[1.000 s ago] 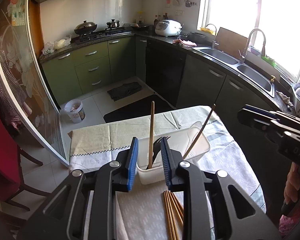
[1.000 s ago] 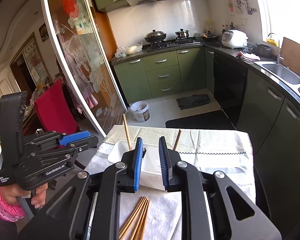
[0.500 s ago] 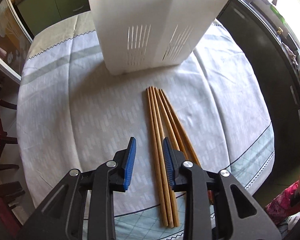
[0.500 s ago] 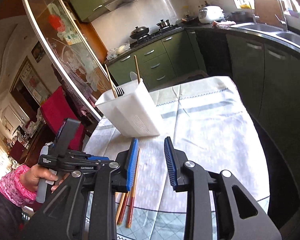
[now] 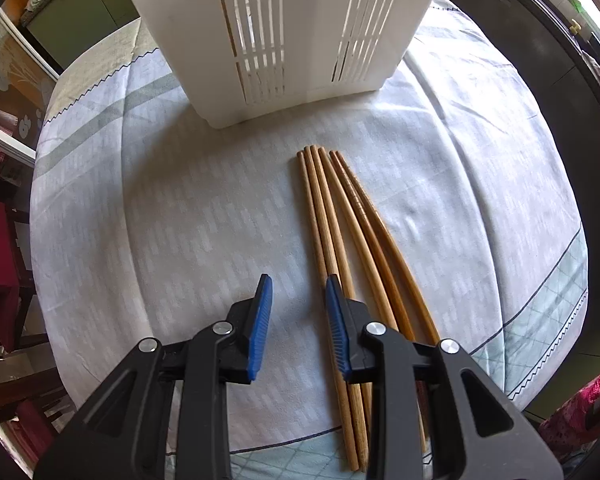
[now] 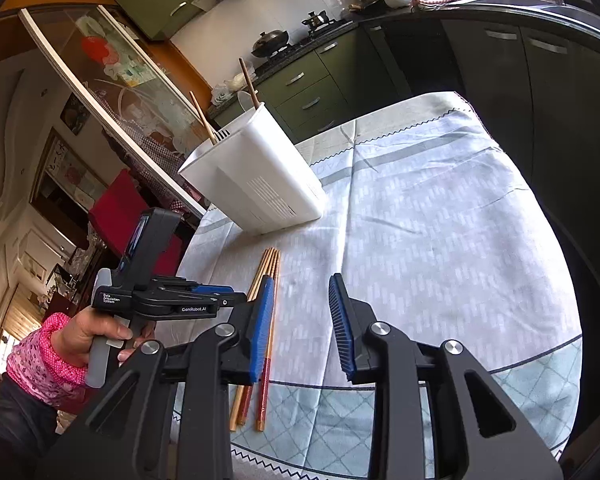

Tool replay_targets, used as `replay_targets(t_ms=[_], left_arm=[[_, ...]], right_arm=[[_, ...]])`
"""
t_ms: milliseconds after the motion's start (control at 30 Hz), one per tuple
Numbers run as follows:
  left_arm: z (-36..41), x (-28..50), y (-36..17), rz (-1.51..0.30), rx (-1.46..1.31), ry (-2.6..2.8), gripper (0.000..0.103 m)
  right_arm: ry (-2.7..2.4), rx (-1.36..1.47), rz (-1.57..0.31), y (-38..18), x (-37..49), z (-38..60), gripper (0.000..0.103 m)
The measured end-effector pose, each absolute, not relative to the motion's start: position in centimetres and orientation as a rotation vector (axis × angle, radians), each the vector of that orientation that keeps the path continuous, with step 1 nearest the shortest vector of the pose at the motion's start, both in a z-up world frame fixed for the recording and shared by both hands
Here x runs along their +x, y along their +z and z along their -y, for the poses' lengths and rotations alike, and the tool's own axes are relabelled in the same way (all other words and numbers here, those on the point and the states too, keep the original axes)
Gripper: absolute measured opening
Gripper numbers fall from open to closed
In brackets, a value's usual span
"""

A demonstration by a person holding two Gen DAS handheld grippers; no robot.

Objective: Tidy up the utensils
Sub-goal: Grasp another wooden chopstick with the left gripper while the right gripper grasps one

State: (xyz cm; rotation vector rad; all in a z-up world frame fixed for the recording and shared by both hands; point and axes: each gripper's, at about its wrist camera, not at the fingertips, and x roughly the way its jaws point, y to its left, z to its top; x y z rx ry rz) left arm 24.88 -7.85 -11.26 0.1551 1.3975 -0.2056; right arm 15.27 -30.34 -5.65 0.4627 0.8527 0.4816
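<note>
Chopsticks pending; holder partly loaded.
Two sticks stand in the holder (image 6: 256, 176); five chopsticks (image 5: 340, 232) lie on the cloth (image 5: 160, 200). Left gripper (image 5: 299, 292) and right gripper (image 6: 300, 292): jaws wide, empty.

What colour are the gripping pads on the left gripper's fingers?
Blue, ribbed pads on black fingers of the left gripper; clearest in the left wrist view.

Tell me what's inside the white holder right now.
Two chopsticks and fork tines stick up above the rim of the white utensil holder, beside a pale rounded handle. Its walls hide their lower parts and anything shorter.
</note>
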Motion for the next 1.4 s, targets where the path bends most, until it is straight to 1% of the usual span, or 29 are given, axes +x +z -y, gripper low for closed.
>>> replay_targets(t_ms=[233, 367, 500, 667, 833, 1067, 1167, 1400], left_arm=[[8.8, 25.4, -12.2, -1.420, 0.181, -0.197, 0.027], [9.1, 25.7, -12.9, -1.426, 0.178, -0.199, 0.027], [7.8, 25.8, -13.0, -1.436, 0.179, -0.189, 0.018], [5.5, 25.7, -13.1, -1.448, 0.166, -0.165, 0.018], [4.2, 25.6, -13.2, -1.446, 0.158, -0.169, 0.018], [3.9, 25.4, -12.9, -1.442, 0.160, -0.175, 0.018], [4.0, 25.5, -12.9, -1.443, 0.156, -0.169, 0.018], [4.7, 25.9, -12.6, -1.446, 0.145, -0.159, 0.018]], right_arm=[[0.488, 0.448, -0.894, -6.6, 16.1, 29.1, 0.030], [0.518, 0.397, -0.955, -7.2, 17.4, 26.7, 0.030], [0.535, 0.255, -1.043, -8.1, 19.7, 22.4, 0.030], [0.542, 0.083, -1.148, -10.5, 22.7, 17.1, 0.030], [0.533, -0.030, -1.209, -12.2, 24.0, 13.7, 0.030], [0.483, -0.137, -1.239, -13.0, 24.6, 11.5, 0.026], [0.472, -0.159, -1.255, -13.3, 25.0, 10.7, 0.021], [0.449, -0.223, -1.266, -13.5, 26.0, 8.9, 0.019]])
